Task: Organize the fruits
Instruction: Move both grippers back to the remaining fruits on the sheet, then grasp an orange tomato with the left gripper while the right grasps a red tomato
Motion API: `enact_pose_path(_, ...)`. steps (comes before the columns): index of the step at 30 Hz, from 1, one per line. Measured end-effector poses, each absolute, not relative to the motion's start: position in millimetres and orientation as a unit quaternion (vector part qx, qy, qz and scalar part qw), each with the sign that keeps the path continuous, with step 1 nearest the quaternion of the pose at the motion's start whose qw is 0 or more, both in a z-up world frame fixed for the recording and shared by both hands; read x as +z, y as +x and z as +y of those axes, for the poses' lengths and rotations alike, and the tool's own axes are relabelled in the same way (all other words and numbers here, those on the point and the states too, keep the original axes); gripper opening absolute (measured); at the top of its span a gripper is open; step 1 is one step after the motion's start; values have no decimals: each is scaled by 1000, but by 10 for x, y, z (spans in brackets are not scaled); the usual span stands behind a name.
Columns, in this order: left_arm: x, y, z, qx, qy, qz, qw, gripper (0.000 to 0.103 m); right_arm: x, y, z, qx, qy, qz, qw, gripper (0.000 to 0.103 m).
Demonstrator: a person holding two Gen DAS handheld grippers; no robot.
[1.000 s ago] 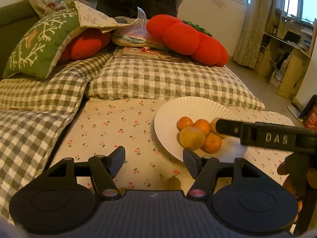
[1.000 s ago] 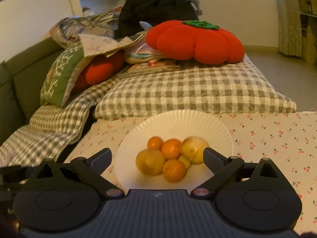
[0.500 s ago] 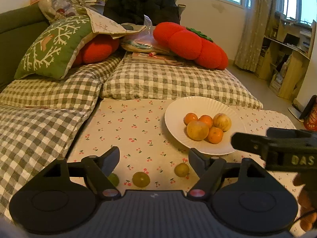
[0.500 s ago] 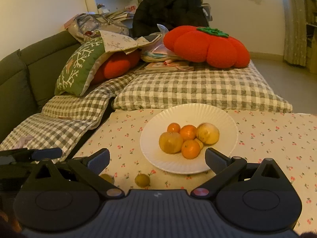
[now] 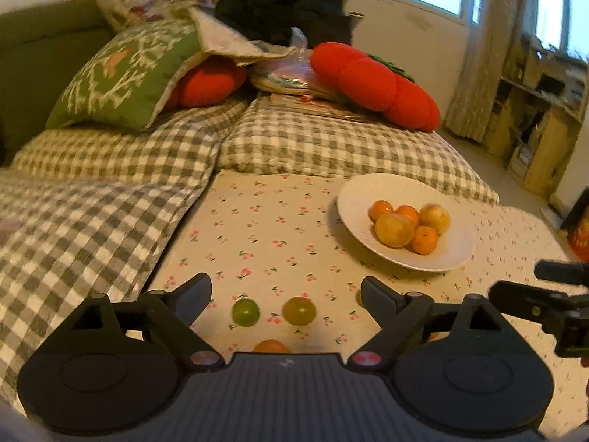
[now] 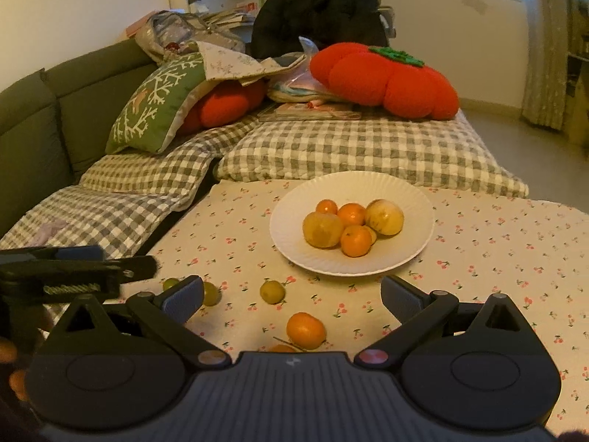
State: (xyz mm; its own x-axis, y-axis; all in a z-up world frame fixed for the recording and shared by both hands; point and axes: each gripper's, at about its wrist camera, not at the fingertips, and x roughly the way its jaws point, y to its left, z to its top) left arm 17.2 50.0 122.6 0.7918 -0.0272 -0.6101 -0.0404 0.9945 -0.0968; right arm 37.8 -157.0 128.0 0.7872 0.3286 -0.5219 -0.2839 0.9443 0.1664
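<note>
Both your grippers have pulled back from the white plate [image 6: 412, 258] of oranges, now mid-frame. Your left gripper [image 5: 285, 294] is opening, empty, above two green fruits [image 5: 245, 312]. Your right gripper [image 6: 292, 296] gapes wide, empty, over a loose orange [image 6: 305, 330].

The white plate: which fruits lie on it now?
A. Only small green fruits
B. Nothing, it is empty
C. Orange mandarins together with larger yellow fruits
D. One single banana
C: in the right wrist view the plate holds orange mandarins next to larger yellow fruits, while the small green fruits lie on the cloth in front of it.
</note>
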Motion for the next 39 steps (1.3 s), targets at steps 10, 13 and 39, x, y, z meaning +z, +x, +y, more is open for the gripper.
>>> enact_pose_path(10,1029,235,695,9,-92,356,930,85,1072,490,-1619,157,67,322,931,97)
enact_pose_path(13,977,237,662,3,-89,371,924,85,1016,529,-1644,152,78,337,926,94)
enact_pose_path(39,570,461,564,-14,-92,456,885,56,590,693,-1461,154,102,438,880,62)
